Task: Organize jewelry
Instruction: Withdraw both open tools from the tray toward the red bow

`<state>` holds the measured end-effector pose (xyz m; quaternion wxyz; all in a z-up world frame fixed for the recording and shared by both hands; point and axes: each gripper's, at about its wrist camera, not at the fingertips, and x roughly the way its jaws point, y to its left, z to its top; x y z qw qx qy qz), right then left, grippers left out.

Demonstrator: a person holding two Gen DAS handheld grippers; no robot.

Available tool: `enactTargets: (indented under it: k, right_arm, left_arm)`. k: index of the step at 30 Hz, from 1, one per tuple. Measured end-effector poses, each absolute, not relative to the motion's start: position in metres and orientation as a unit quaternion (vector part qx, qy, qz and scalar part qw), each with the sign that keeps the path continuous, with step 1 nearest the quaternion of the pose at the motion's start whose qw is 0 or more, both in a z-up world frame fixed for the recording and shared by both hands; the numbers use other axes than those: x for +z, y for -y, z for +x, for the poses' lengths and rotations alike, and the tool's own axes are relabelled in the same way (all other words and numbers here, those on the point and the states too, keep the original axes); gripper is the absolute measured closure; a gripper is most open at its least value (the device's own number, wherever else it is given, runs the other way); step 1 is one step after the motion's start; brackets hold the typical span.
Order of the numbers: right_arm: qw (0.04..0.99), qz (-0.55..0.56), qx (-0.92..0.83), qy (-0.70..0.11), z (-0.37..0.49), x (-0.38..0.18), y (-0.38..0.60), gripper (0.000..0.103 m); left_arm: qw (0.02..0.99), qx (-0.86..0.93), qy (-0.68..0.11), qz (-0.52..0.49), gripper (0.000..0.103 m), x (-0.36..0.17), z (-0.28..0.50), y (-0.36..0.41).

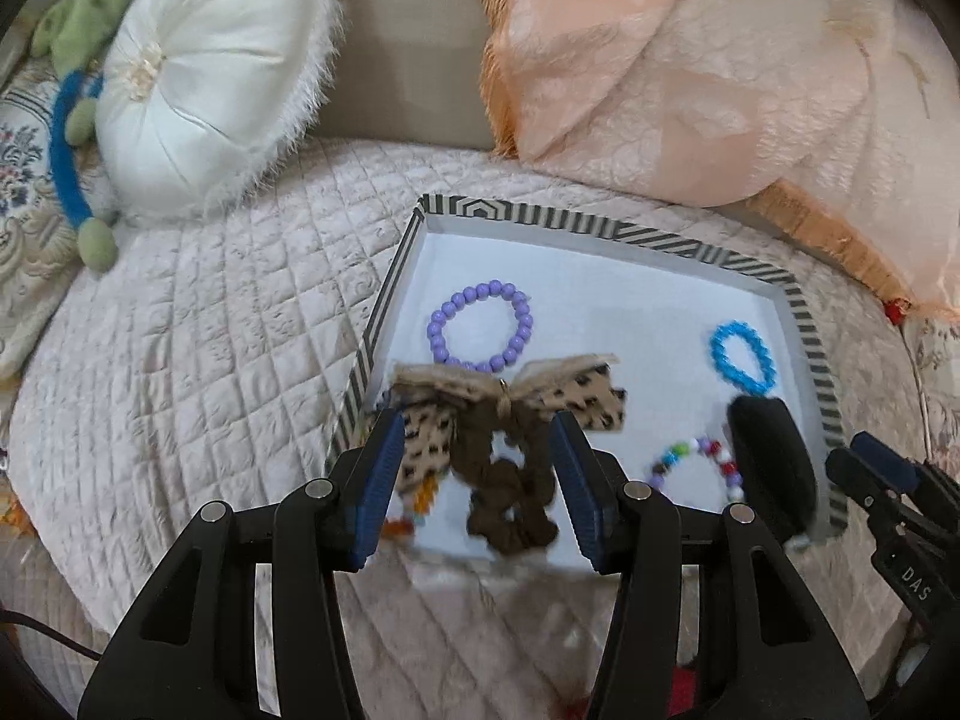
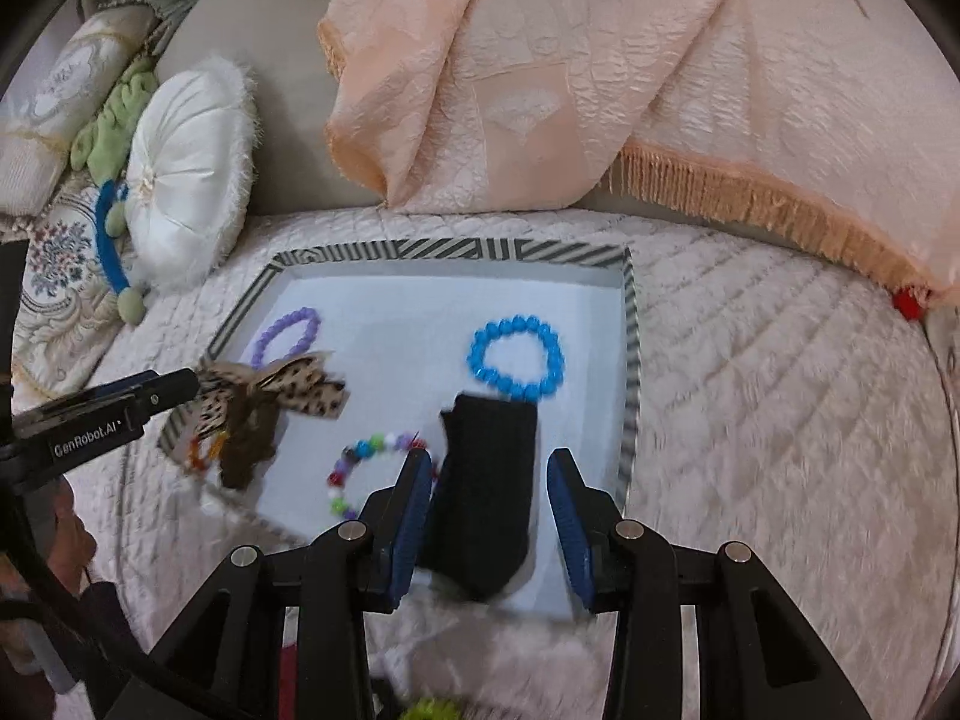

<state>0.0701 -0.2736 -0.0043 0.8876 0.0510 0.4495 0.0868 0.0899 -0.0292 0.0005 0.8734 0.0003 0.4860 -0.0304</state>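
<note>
Blue-padded left gripper (image 1: 480,480) gapes wide at lower centre, a leopard-bow scrunchie (image 1: 504,420) between its jaws, over the striped tray (image 1: 804,324). Right gripper (image 2: 489,510) stands wide too, a black pouch (image 2: 486,492) between its fingers; purple bracelet (image 1: 480,327) lies mid-frame, blue bracelet (image 2: 516,357) centre-right

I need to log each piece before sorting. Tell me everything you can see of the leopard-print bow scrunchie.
The leopard-print bow scrunchie is a brown, ruched fabric loop topped by a tan bow with dark spots, pinched at its middle by a small knot. It looks like soft cloth, slightly blurred. It sits at the near left corner of the striped tray, between the wide-apart fingers of the left gripper. Its bow overlaps the purple bead bracelet; an orange beaded piece lies partly beneath it.
</note>
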Motion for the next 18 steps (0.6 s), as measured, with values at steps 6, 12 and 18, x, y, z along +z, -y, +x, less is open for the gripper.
enactTargets:
  k: [6, 12, 18]
  right_arm:
    - [0.893, 0.062, 0.076, -0.440, 0.033, 0.006, 0.277, 0.065]
    - [0.897, 0.053, 0.072, -0.433, -0.006, 0.014, 0.275, 0.065]
    - [0.898, 0.056, 0.070, -0.430, -0.032, 0.014, 0.276, 0.064]
  left_arm:
    - [0.888, -0.031, -0.459, 0.009, 0.053, 0.012, 0.047, 0.032]
    - [0.889, -0.037, -0.456, 0.009, 0.053, 0.012, 0.007, 0.033]
    - [0.889, -0.043, -0.454, 0.024, 0.053, 0.007, -0.018, 0.040]
